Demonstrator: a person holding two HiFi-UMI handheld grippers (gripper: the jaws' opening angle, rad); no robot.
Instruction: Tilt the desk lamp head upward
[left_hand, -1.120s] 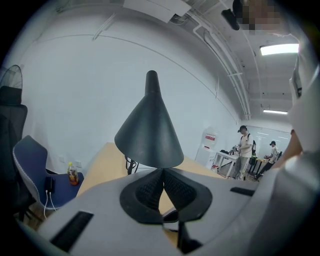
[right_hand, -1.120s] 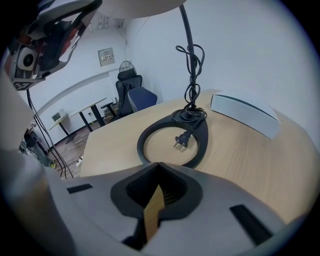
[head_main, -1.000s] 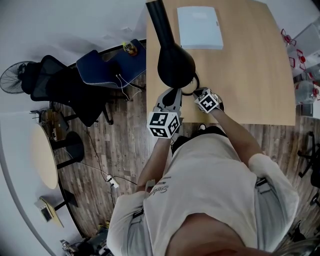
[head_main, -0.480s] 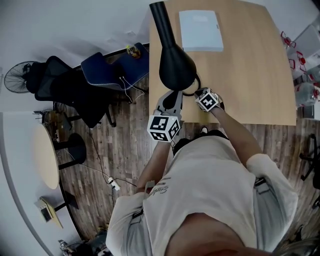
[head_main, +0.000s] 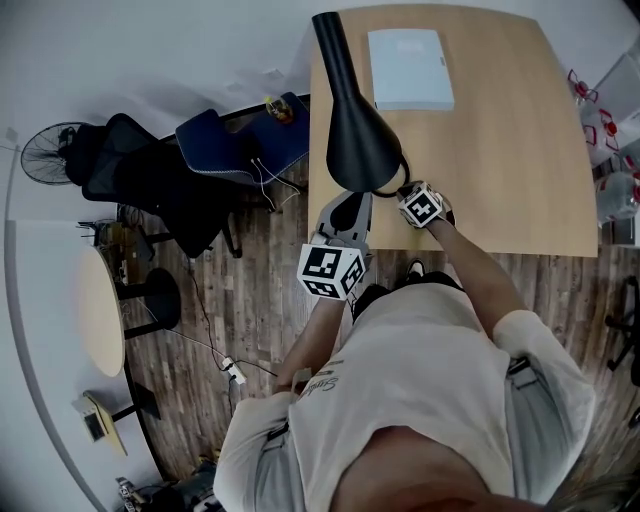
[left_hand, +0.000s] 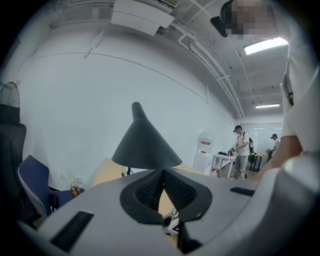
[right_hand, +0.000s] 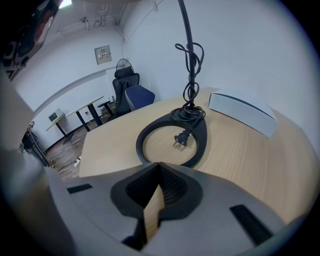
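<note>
The black desk lamp has a cone head (head_main: 355, 140) that hangs over the near left corner of the wooden table (head_main: 500, 150). In the left gripper view the cone (left_hand: 145, 142) stands just ahead, mouth downward. My left gripper (head_main: 350, 203) sits just below the head's near rim, apart from it; its jaws (left_hand: 163, 172) are shut and empty. My right gripper (head_main: 410, 192) is beside the head, low over the table, also shut (right_hand: 159, 167). Ahead of it lie the lamp's ring base (right_hand: 172, 135), a loose plug (right_hand: 181, 140) and the knotted cord (right_hand: 190, 75).
A white flat box (head_main: 408, 68) lies at the table's far side (right_hand: 242, 112). Left of the table are a blue chair (head_main: 240, 150), a black office chair (head_main: 140, 180), a floor fan (head_main: 50, 150) and a round side table (head_main: 98, 310). People (left_hand: 242, 150) stand far off.
The head view has drifted, so the table and lamp sit slightly further right and lower. Both grippers keep their places by the lamp head, jaws unchanged.
</note>
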